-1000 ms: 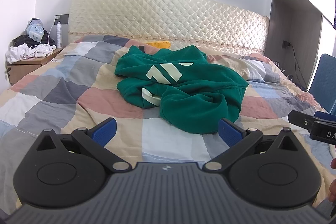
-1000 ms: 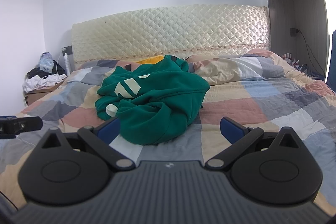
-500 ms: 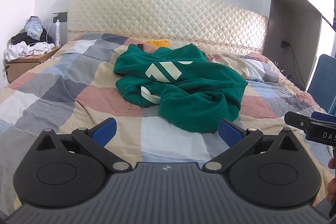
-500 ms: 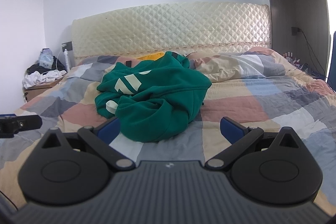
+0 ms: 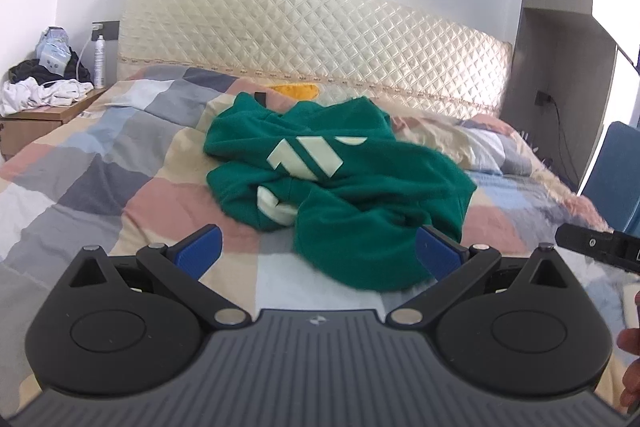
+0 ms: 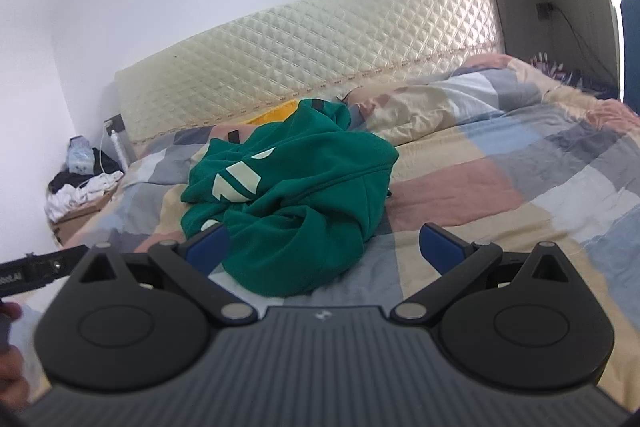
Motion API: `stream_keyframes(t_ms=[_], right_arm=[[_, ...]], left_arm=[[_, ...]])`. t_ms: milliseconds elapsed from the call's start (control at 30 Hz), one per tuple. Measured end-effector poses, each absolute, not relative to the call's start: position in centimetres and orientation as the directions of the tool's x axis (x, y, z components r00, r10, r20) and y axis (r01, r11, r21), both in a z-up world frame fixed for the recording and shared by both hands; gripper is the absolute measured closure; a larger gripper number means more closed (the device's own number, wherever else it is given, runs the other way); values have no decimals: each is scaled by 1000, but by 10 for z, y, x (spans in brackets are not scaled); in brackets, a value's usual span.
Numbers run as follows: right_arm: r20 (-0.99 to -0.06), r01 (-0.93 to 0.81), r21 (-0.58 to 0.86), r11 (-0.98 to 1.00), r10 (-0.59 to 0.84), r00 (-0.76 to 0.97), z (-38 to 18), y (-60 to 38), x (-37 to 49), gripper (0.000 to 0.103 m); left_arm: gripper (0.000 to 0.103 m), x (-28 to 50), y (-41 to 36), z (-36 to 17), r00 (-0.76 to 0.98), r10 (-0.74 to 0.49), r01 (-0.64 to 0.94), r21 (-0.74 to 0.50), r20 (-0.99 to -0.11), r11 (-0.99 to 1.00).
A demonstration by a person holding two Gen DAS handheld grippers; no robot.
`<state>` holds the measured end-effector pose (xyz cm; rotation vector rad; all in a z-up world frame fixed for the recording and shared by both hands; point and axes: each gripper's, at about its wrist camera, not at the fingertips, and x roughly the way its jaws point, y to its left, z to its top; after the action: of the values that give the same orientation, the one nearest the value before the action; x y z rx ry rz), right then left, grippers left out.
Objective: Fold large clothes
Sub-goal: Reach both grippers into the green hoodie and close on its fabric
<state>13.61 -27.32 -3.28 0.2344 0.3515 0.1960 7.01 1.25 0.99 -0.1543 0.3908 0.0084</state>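
A green hoodie (image 5: 340, 187) with pale stripes lies crumpled in a heap in the middle of the bed's patchwork quilt (image 5: 120, 179). My left gripper (image 5: 318, 253) hovers open just short of the hoodie's near edge, with nothing between its blue pads. In the right wrist view the same green hoodie (image 6: 296, 199) lies ahead and left of centre. There my right gripper (image 6: 324, 247) is open too, tilted, with its left pad close to the heap's near fold. Neither gripper touches the cloth.
A quilted cream headboard (image 5: 312, 55) backs the bed. A wooden nightstand (image 5: 36, 119) at the left carries piled clothes and a spray bottle. A yellow item (image 5: 294, 90) lies by the headboard. A blue chair (image 5: 616, 171) stands at the right. The other gripper's tip (image 5: 592, 241) shows at the right edge.
Both grippers have moved closer to the hoodie, which now looks larger. The right wrist view has tilted. The hoodie has not moved.
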Motion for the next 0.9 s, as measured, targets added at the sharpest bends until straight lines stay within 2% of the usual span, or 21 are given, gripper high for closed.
stream_keyframes(t_ms=[267, 533, 767, 900], right_arm=[[-366, -99, 278, 956, 200, 909, -15, -267, 207, 0], [-489, -21, 280, 960, 162, 857, -63, -260, 276, 0], [-504, -77, 382, 921, 278, 818, -115, -261, 325, 1], [-458, -160, 428, 889, 367, 810, -137, -250, 347, 5]], left_arm=[[0, 157, 15, 13, 913, -35, -57, -213, -406, 975], [0, 233, 18, -46, 888, -96, -8, -224, -450, 975], [1, 291, 25, -107, 867, -175, 49, -270, -467, 962], [1, 313, 24, -137, 845, -210, 61, -301, -491, 952]])
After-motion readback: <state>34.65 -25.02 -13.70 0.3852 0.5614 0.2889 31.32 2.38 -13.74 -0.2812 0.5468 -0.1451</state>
